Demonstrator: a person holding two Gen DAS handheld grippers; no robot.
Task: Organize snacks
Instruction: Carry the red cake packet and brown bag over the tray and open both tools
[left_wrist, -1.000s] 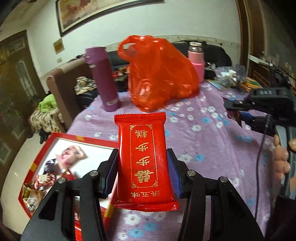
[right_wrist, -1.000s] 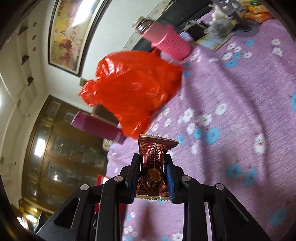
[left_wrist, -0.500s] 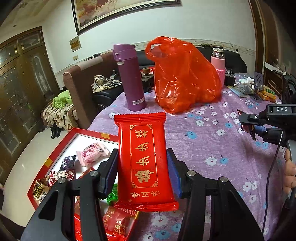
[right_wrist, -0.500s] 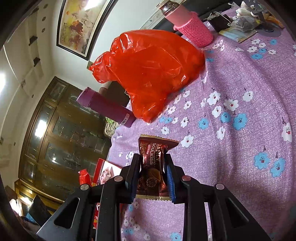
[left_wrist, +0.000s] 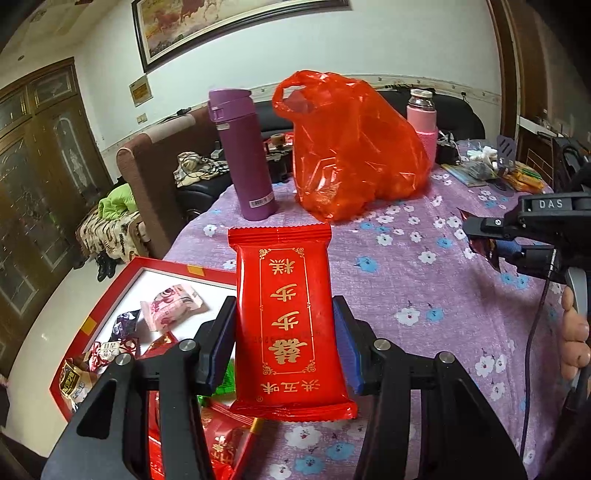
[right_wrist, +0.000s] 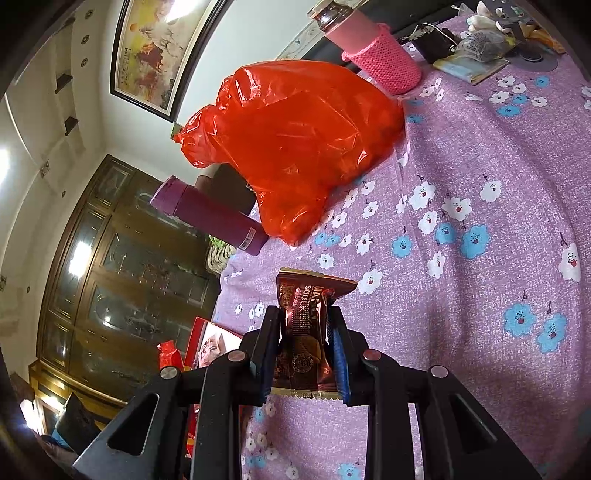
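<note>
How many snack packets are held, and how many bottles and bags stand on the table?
Held snack packets: 2 (red packet, brown packet)
Bottles: 2 (purple bottle, pink bottle)
Bags: 1 (red bag)
Total: 5

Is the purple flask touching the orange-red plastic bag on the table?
Apart. The left wrist view shows a strip of purple tablecloth and background between the purple flask and the orange-red plastic bag.

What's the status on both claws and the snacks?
Left claw shut on red snack pack. Right claw shut on brown snack packet. Red box lower left; path looks clear.
</note>
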